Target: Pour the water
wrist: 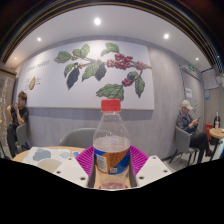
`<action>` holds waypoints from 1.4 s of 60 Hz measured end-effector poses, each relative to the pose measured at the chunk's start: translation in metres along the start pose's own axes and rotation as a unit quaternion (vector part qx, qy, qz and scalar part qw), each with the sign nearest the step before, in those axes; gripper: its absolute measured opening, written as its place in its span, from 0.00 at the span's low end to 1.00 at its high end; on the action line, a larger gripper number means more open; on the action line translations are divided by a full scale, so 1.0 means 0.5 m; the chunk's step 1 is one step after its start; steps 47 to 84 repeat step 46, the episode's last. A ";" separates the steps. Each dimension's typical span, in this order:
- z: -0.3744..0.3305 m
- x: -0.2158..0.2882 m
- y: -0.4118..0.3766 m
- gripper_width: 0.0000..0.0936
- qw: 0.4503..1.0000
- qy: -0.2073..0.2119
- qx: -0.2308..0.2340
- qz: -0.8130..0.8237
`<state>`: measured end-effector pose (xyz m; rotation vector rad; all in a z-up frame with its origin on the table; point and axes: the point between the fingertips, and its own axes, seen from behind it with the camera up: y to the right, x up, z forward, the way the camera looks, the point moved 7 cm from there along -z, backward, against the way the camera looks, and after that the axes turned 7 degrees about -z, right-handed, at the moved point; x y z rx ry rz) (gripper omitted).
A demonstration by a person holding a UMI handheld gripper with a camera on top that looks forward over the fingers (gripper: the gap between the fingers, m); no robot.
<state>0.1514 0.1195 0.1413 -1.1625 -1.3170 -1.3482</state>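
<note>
A clear plastic bottle [111, 138] with a red cap and an orange-and-blue label stands upright between my gripper's fingers. The gripper [112, 170] is shut on the bottle, with a magenta pad [87, 160] pressing its left side and the other pad [136, 160] pressing its right side. The bottle is held up above the table. A little liquid shows in its lower part. The bottom of the bottle is hidden behind the gripper body.
A wooden table [62, 153] lies to the left below, with a white bowl-like thing [45, 155] on it. A grey chair [78, 137] stands behind. One person [17, 120] sits at the left, another [188, 125] at the right. A leaf mural [100, 68] covers the far wall.
</note>
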 end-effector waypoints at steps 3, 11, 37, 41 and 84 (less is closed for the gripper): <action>0.000 0.001 0.002 0.60 1.000 -0.010 0.000 0.002; -0.042 -0.004 0.011 0.90 0.999 -0.048 0.004 0.020; -0.456 0.026 -0.090 0.91 0.994 -0.075 0.071 0.042; -0.498 0.015 -0.112 0.91 0.992 -0.084 0.086 0.045; -0.540 0.011 -0.137 0.91 0.990 -0.086 0.102 0.050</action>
